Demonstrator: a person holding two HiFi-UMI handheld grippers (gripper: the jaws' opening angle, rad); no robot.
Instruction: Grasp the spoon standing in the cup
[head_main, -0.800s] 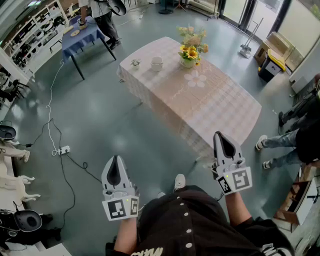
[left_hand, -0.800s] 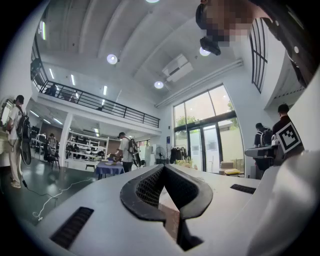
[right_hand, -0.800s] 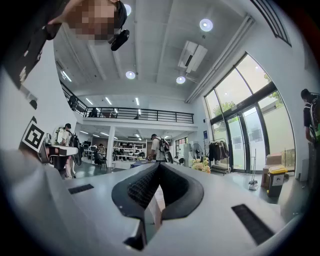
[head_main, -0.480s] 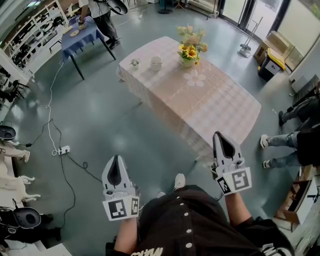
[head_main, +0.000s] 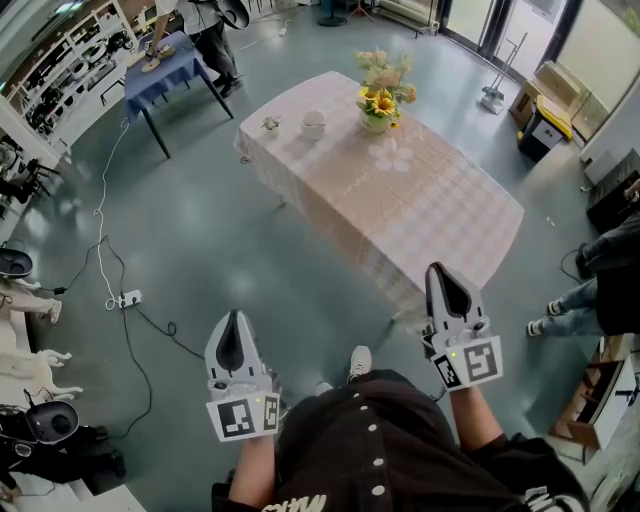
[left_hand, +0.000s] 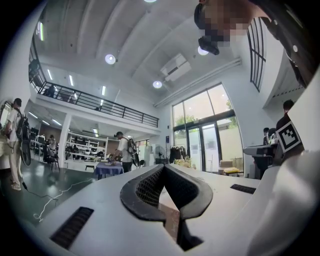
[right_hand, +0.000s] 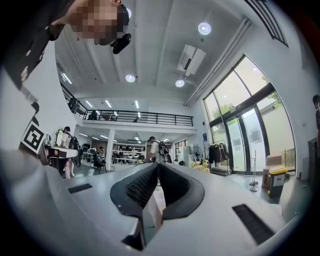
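Observation:
A white cup (head_main: 313, 125) stands at the far end of the table with the pink checked cloth (head_main: 420, 210); the spoon is too small to make out. A smaller white item (head_main: 270, 126) sits to its left. My left gripper (head_main: 232, 322) and right gripper (head_main: 441, 272) are held low near my body, well short of the table, both pointing toward it. Each is shut with nothing between its jaws. The left gripper (left_hand: 164, 168) in its own view and the right gripper (right_hand: 157, 165) in its own view both show their pads meeting at the tip.
A vase of sunflowers (head_main: 379, 102) stands right of the cup. A blue table (head_main: 160, 72) with a person beside it is at the far left. Cables and a power strip (head_main: 126, 298) lie on the floor to the left. A person's legs (head_main: 585, 295) and boxes are at the right.
Both grippers have stayed almost still. The legs at the right have shifted further right and down. The person at the blue table has leaned over it.

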